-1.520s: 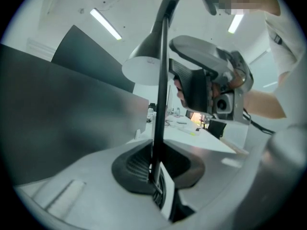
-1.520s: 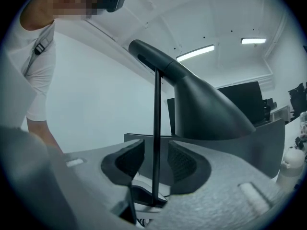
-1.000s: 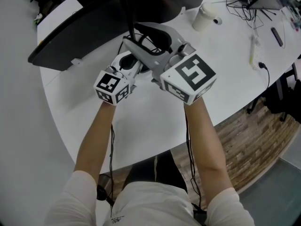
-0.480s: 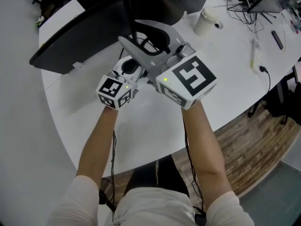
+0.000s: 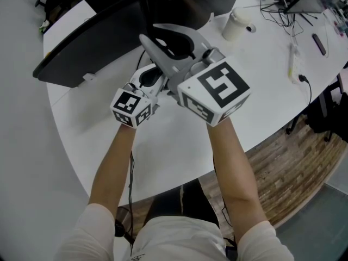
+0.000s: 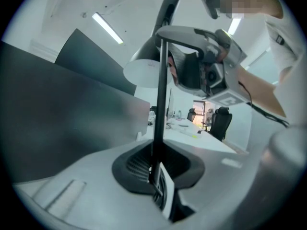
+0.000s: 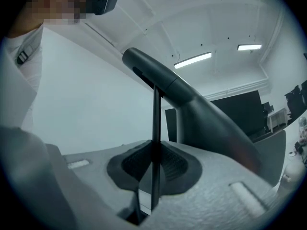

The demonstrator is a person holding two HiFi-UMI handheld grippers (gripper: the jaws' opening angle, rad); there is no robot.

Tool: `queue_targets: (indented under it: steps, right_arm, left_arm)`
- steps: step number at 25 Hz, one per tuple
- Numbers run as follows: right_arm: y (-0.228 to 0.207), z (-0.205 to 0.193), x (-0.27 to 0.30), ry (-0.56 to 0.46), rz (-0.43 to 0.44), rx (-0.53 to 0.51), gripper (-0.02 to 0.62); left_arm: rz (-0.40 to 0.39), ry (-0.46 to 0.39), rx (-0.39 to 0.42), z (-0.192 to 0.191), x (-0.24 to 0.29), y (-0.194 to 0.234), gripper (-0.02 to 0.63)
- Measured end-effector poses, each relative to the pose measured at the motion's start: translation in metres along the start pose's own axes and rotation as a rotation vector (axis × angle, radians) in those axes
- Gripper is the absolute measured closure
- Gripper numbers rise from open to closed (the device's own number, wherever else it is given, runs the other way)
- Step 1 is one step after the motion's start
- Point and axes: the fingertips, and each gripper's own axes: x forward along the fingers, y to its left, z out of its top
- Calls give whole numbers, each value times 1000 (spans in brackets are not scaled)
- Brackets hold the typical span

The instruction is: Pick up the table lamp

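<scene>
a black table lamp with a slim straight stem rises over the white curved table, just above the middle of the head view. it is in front of a dark flat panel that fills the upper left. its base is hidden under the grippers. its dark cone shade (pale on the inside) sits tilted at the top of the stem, high in the centre of the left gripper view.

the left gripper, with the smaller-looking marker cube at centre left of the head view, is clenched on the stem low down. the rod runs through the narrow slit between its dark ribbed pads, which press on it.

the right gripper, with the larger-looking cube at centre right, takes the rod higher up and shows beside the shade at the upper right of the left gripper view. its jaws are closing with the stem between them, and the pads look to be against it.

both forearms come up from the bottom edge of the head view. a white paper cup stands at the upper right, well apart from the lamp, with loose black cables beyond it.
</scene>
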Motion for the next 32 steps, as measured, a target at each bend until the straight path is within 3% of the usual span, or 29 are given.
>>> queue_targets:
  steps: [26, 32]
  right_arm:
    - [8, 10, -7, -7, 31, 8, 551]
    - [8, 29, -15, -12, 31, -1, 551]
  left_arm:
    - [-15, 19, 23, 7, -6, -12, 574]
    - [-24, 9, 29, 25, -7, -23, 574]
